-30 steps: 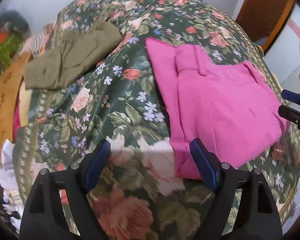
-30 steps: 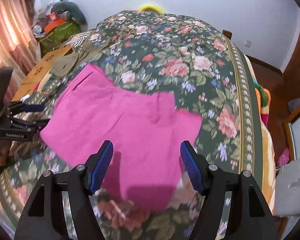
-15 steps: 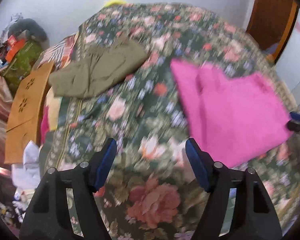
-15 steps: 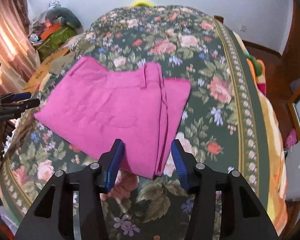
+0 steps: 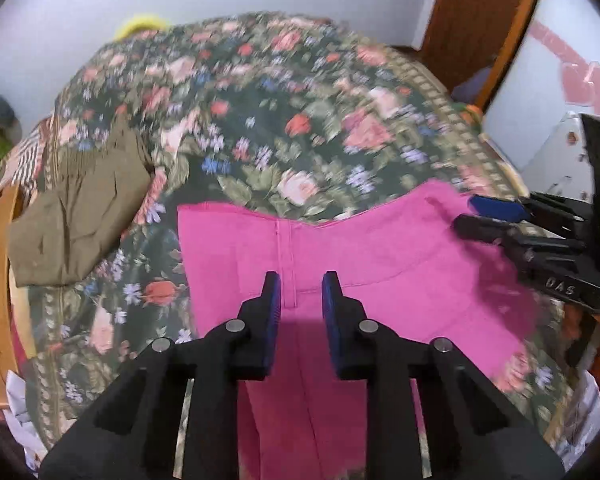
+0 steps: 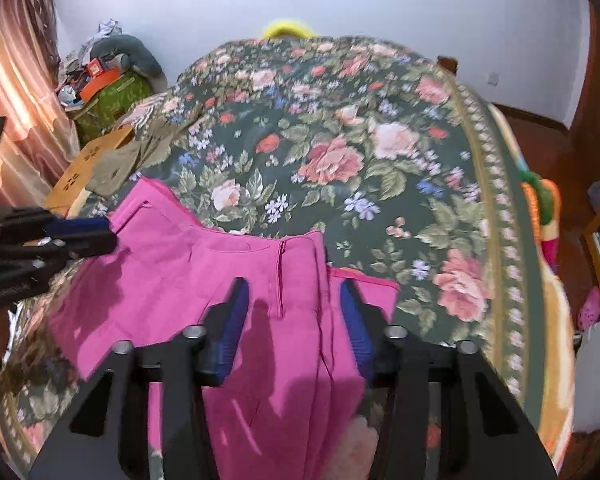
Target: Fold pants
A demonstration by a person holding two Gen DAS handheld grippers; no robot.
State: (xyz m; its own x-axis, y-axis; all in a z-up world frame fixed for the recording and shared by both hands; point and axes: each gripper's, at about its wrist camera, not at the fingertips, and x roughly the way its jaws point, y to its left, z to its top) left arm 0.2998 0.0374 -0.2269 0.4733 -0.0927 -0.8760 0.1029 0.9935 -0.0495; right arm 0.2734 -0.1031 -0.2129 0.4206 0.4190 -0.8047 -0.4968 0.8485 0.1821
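Folded pink pants (image 5: 380, 264) lie on the near part of the floral bedspread (image 5: 300, 120); they also show in the right wrist view (image 6: 188, 272). My left gripper (image 5: 298, 292) hovers over the pants' waistband seam, jaws narrowed with a small gap and nothing between them. My right gripper (image 6: 292, 304) is open, straddling the folded edge by the zipper seam. Each gripper shows in the other's view: the right one (image 5: 492, 216) at the pants' right corner, the left one (image 6: 80, 232) at the left corner.
Folded olive pants (image 5: 80, 208) lie on the bed's left side. A cardboard box (image 6: 88, 160) and clutter with a green bag (image 6: 108, 100) stand left of the bed. A wooden door (image 5: 476, 20) is at the far right.
Both grippers have swung in over the pink pants. The left jaws have narrowed a lot, the right jaws slightly. The pants now lie closer beneath both cameras.
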